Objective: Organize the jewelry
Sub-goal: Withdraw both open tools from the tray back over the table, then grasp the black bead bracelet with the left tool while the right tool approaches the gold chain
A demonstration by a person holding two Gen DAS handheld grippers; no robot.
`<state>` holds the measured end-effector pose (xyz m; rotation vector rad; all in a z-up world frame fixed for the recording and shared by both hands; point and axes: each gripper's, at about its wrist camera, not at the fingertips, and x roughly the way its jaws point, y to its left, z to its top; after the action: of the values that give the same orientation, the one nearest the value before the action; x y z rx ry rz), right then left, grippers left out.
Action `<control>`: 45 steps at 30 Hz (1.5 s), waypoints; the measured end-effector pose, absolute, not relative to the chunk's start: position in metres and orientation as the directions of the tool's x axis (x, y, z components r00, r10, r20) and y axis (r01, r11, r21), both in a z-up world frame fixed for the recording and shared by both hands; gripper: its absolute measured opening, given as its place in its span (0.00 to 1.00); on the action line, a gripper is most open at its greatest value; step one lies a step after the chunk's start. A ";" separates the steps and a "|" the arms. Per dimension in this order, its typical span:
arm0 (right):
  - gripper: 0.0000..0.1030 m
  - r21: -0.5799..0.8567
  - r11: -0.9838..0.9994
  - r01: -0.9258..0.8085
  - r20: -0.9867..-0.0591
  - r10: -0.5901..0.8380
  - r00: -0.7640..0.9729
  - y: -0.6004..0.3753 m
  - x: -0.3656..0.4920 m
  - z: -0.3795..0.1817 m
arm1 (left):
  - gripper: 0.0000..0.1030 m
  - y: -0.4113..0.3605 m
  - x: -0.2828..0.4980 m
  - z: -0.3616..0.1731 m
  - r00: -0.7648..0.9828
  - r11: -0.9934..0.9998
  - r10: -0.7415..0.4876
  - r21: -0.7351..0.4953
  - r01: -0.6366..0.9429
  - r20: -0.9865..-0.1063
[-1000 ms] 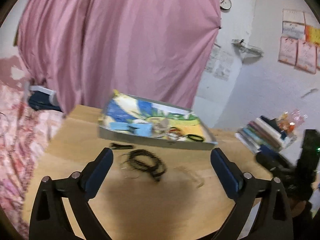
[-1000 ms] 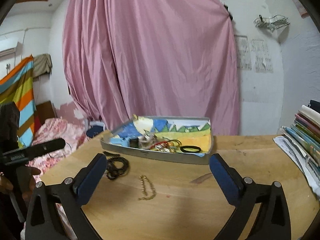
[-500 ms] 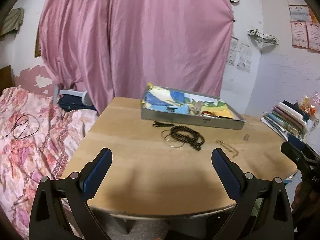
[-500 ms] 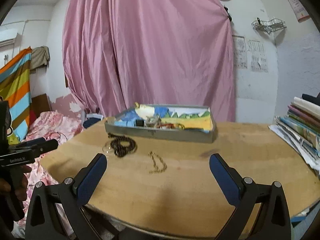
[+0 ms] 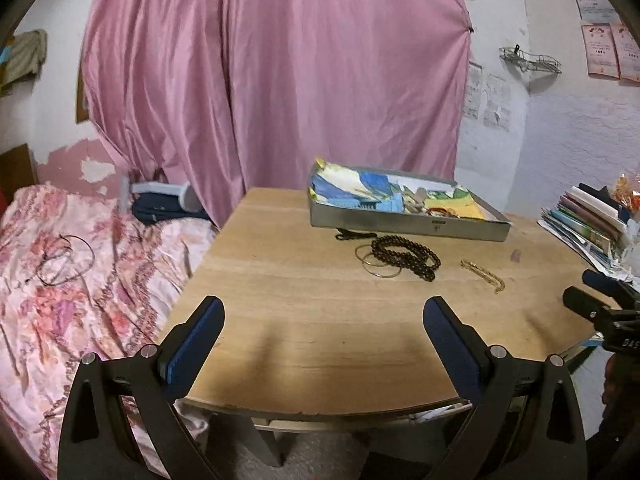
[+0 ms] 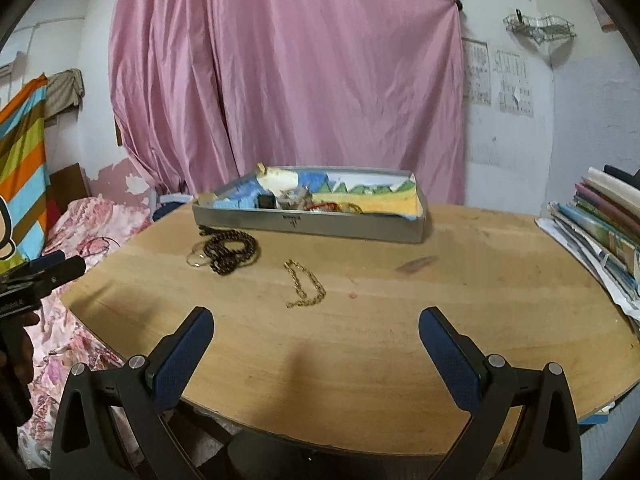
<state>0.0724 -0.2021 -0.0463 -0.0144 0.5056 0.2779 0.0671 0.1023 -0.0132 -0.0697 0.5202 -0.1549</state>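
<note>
A grey metal tray [image 5: 408, 226] [image 6: 320, 229] with a colourful lining sits at the back of the wooden table [image 5: 320, 312] [image 6: 440, 300] and holds small jewelry pieces. In front of it lie a dark bead necklace [image 5: 404, 255] [image 6: 230, 251], thin gold bangles [image 5: 374, 263] [image 6: 196, 258], a small black piece [image 5: 354, 235] and a gold chain [image 5: 482, 274] [image 6: 306, 285]. My left gripper [image 5: 322, 340] hangs open over the table's near edge, empty. My right gripper [image 6: 316, 346] is open and empty too, short of the gold chain.
A stack of books and papers [image 5: 588, 220] [image 6: 600, 232] lies on the table's right side. A bed with a pink floral cover [image 5: 72, 272] [image 6: 80, 240] borders the table's left. A pink curtain [image 5: 272, 80] hangs behind. The other gripper shows at each view's edge [image 5: 600, 308] [image 6: 36, 276].
Both grippers have pulled back and up from the table, so the tray and jewelry look farther away. Nothing on the table has moved; both stay open.
</note>
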 end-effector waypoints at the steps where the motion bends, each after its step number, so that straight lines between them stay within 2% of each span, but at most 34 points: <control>1: 1.00 0.058 0.960 -0.273 -0.494 0.265 0.828 -0.203 0.077 -0.047 | 0.94 0.102 0.072 -0.014 0.844 0.982 -0.185 -0.120 0.144 -0.503; 7: 1.00 0.047 0.945 -0.323 -0.567 0.291 0.770 -0.204 0.103 -0.051 | 0.94 0.102 0.107 -0.015 0.779 0.967 -0.252 -0.184 0.177 -0.574; 17: 1.00 0.115 0.915 -0.387 -0.663 0.361 0.656 -0.206 0.152 -0.051 | 0.94 0.085 0.144 -0.017 0.735 0.960 -0.270 -0.117 0.254 -0.622; 24: 1.00 0.096 0.905 -0.415 -0.668 0.368 0.646 -0.211 0.167 -0.044 | 0.92 0.065 0.164 -0.017 0.716 0.944 -0.305 -0.097 0.317 -0.628; 27: 0.96 0.090 0.904 -0.419 -0.680 0.363 0.637 -0.211 0.172 -0.047 | 0.91 0.059 0.171 -0.018 0.703 0.935 -0.326 -0.105 0.339 -0.632; 30: 0.88 0.083 0.902 -0.423 -0.695 0.356 0.624 -0.211 0.177 -0.051 | 0.91 0.053 0.174 -0.016 0.679 0.903 -0.405 -0.152 0.402 -0.611; 34: 0.73 0.087 0.897 -0.433 -0.707 0.362 0.608 -0.213 0.180 -0.055 | 0.91 0.041 0.179 -0.013 0.662 0.884 -0.432 -0.143 0.445 -0.613; 38: 0.66 0.095 0.890 -0.447 -0.709 0.375 0.597 -0.215 0.181 -0.058 | 0.74 0.026 0.187 -0.015 0.639 0.871 -0.434 -0.113 0.479 -0.635; 40: 0.65 0.108 0.888 -0.447 -0.710 0.383 0.591 -0.217 0.182 -0.061 | 0.69 0.018 0.194 -0.016 0.632 0.868 -0.420 -0.085 0.490 -0.651; 42: 0.64 0.116 0.888 -0.445 -0.712 0.386 0.587 -0.217 0.183 -0.063 | 0.56 0.011 0.202 -0.019 0.619 0.862 -0.413 -0.069 0.501 -0.668; 45: 0.63 0.118 0.885 -0.450 -0.713 0.391 0.582 -0.217 0.184 -0.063 | 0.50 0.004 0.214 -0.021 0.601 0.851 -0.410 -0.051 0.523 -0.687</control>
<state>0.1840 -0.2174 -0.0632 -0.0782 0.8129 0.4920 0.2136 0.0042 -0.0213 0.1617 0.7523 -0.5429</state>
